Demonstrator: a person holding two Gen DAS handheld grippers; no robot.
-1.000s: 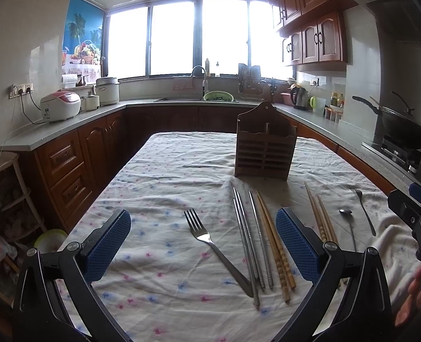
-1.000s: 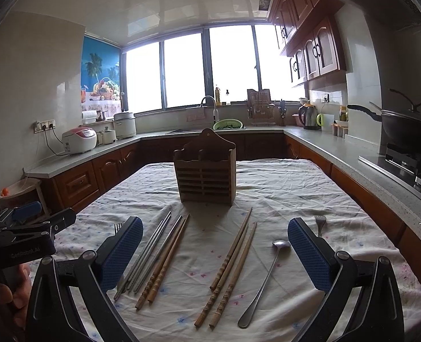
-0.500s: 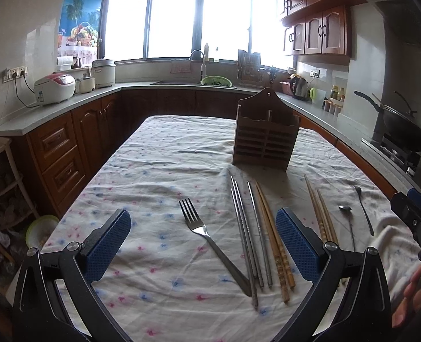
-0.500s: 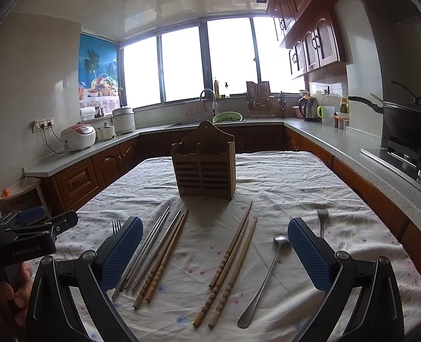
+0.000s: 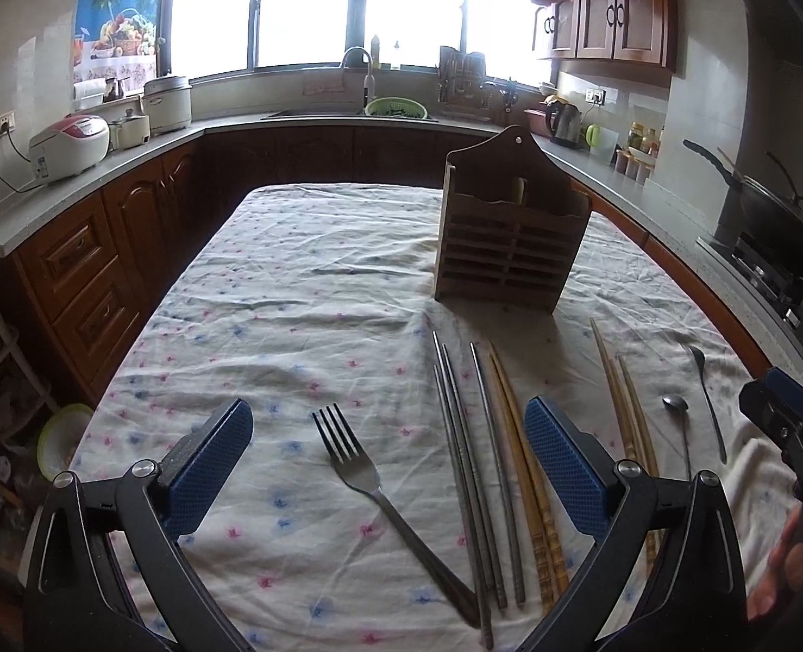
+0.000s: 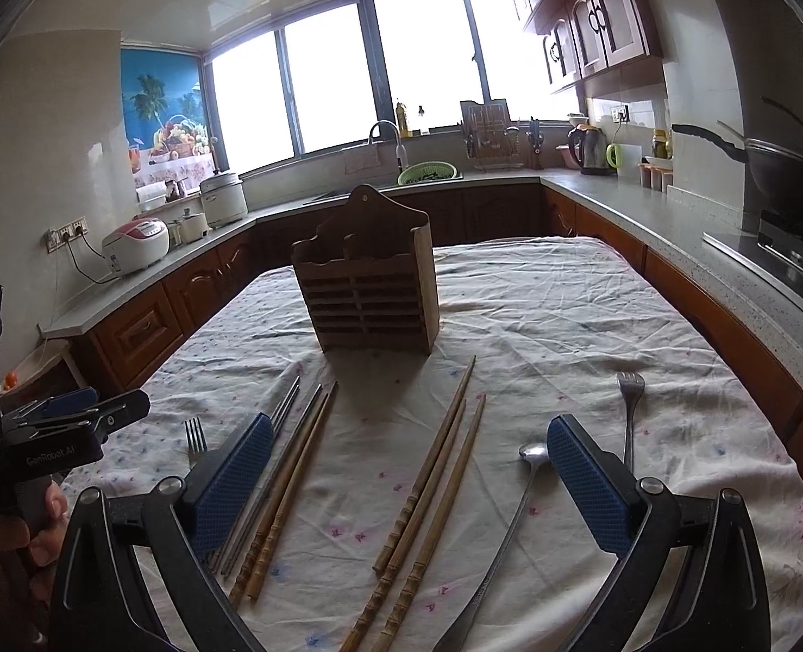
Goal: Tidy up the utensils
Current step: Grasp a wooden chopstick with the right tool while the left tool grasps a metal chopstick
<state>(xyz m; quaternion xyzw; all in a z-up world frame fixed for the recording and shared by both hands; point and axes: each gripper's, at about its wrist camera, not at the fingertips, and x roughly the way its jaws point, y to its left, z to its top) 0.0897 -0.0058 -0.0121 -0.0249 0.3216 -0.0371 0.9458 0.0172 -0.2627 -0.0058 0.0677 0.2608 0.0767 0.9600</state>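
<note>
Both grippers hang over the table with nothing picked up. Left gripper (image 5: 388, 467) is spread wide, empty, its gap framing the big fork (image 5: 369, 481) and the metal chopsticks (image 5: 469, 453); two wooden chopsticks (image 5: 515, 434) lie touching beside those. Right gripper (image 6: 401, 481) is also released and empty, bracketing three wooden chopsticks (image 6: 428, 481) and the spoon (image 6: 510, 511), small fork (image 6: 628, 413) just right of its right finger. Wooden utensil holder (image 6: 371, 290) stands upright, far side of the floral tablecloth (image 5: 293, 299), well apart from both grippers, both compartments look empty.

We judge the step is the first grasp. To do it well we pick one bundle, come down square across the shafts mid-length so they don't fan out, close firmly, then tip upright before dropping into one compartment. Thin metal sticks lie flat on soft cloth, so we expect to press in slightly; snagging the cloth is the risk
</note>
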